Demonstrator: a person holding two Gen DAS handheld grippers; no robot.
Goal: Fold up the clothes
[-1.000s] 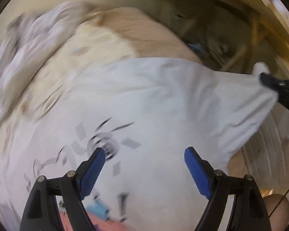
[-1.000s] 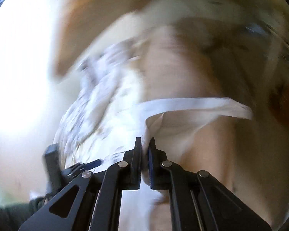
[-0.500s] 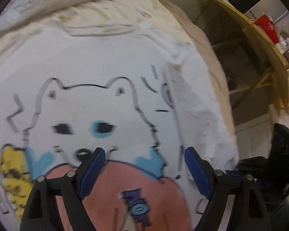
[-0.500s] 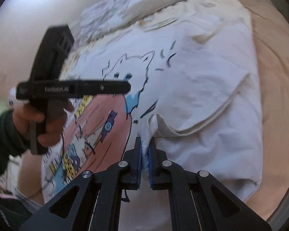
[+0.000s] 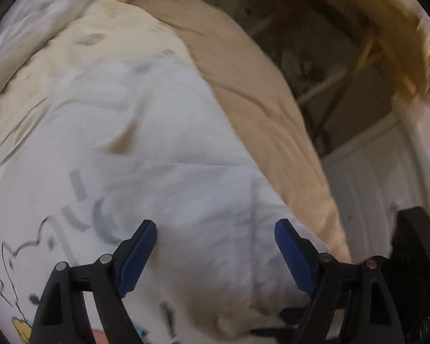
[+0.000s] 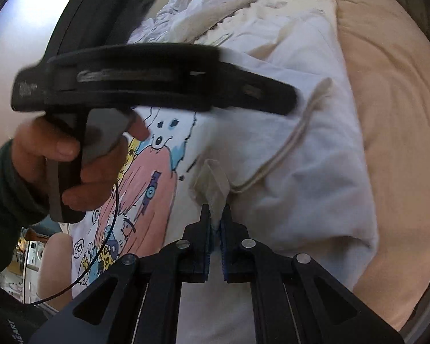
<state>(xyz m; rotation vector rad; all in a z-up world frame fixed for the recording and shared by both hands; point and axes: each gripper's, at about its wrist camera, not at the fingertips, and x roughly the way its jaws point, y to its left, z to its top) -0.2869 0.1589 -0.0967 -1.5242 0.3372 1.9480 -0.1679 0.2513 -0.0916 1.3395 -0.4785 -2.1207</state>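
Here, a white cartoon-print T-shirt spread on a peach bedsheet, right gripper at six o'clock pinching a fold of it, left gripper spread wide above the shirt, crumpled cream cloth at twelve o'clock.

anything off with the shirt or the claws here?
Nothing damaged. The white T-shirt lies rumpled, one sleeve flopped over its front. The right claw pinches a fabric edge; the left claw hangs open above it, holding nothing.

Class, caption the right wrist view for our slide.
Right tongs pinch a white T-shirt fold while left tongs hover above.
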